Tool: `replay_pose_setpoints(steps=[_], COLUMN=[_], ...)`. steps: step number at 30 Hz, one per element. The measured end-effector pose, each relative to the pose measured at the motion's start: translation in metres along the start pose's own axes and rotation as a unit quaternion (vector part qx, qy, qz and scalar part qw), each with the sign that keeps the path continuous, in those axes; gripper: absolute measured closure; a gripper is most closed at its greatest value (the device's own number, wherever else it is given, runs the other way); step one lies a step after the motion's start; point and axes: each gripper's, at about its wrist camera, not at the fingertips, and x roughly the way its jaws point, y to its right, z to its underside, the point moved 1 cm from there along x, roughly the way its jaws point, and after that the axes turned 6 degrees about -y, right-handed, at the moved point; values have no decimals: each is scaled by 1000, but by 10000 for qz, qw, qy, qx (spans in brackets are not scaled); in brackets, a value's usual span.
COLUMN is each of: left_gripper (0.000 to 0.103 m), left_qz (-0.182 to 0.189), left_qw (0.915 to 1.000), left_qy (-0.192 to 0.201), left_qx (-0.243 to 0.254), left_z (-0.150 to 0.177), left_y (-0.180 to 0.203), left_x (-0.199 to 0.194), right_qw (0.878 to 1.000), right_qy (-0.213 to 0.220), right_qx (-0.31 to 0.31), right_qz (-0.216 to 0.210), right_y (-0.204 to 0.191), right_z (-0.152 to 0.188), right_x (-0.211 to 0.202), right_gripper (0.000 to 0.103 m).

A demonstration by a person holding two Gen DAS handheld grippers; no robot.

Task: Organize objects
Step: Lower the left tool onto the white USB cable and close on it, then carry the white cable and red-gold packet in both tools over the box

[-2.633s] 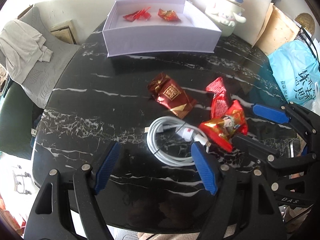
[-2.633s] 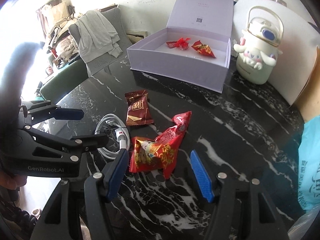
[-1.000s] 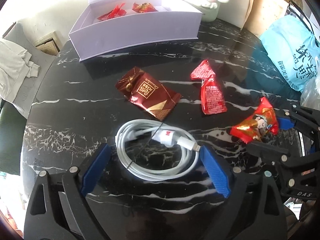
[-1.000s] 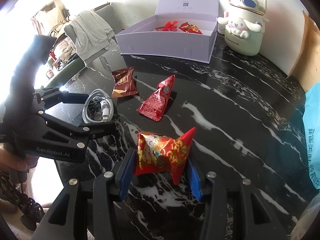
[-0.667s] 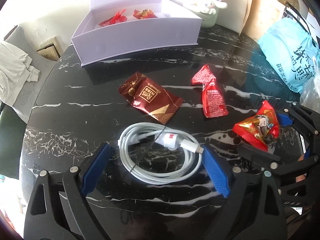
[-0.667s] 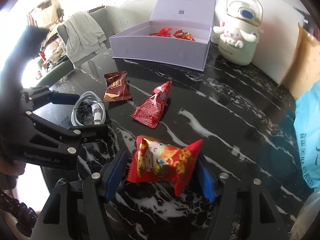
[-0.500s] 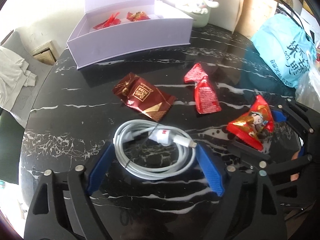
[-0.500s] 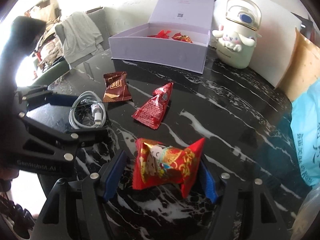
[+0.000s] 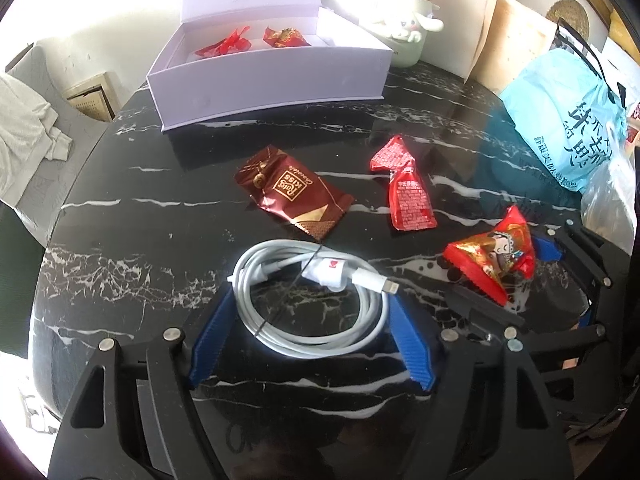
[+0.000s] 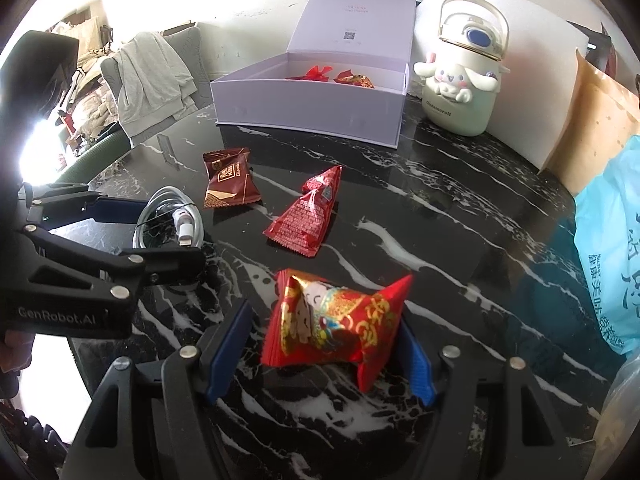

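Black marble worktop (image 9: 120, 208) with white veins, crowded at the far side by an open lilac box (image 10: 304, 108), a cartoon-dog jug (image 10: 464, 80) and a blue plastic bag (image 9: 568, 136). Two red sweets already lying inside the box, so roughly a start made and most of the tidying yet to do. Right tool (image 10: 320, 344) closed on a red and gold sweet packet (image 10: 336, 324), its blue pads pressed to both ends, the packet's long axis lying crosswise between them and apparently lifted just clear of the stone, though hard to be sure. Box straight ahead of that tool and well apart, long front wall facing it, lid standing up at the back; probably a forward carry over the front wall next, then a release onto the bare floor of the box beside the two sweets. Left tool (image 9: 308, 332) spread wide and gripping nothing, pads either side of a coiled white cable (image 9: 308, 304) that lies flat directly between and just ahead of them, plug end pointing toward the right tool. Brown chocolate packet (image 9: 292, 196) just beyond the coil, red triangular packet (image 9: 408, 196) ahead and right of it, between the two tools. Left tool nearer to cable and chocolate; right tool nearer to the box's open side. Risk: a slippery wrapper sliding out mid-carry.
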Motion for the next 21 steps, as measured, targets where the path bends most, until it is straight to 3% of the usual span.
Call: replay_pose_setpoints(steps=[6, 8, 21], left_gripper=[30, 30, 30], left_qz=[61, 0, -35], left_qw=[9999, 10000, 9998], left_qy=[-92, -93, 3], left_qx=[-42, -34, -170], left_z=[1, 1, -1], left_y=[-1, -2, -10], left_x=[-3, -6, -28], right_qw=[9999, 9997, 9988], right_qy=[16, 50, 289], right_qx=[121, 169, 88], right_qz=[-110, -155, -378], right_y=[5, 6, 2], right_z=[1, 2, -5], right_x=[-4, -5, -24], right_gripper=[52, 60, 61])
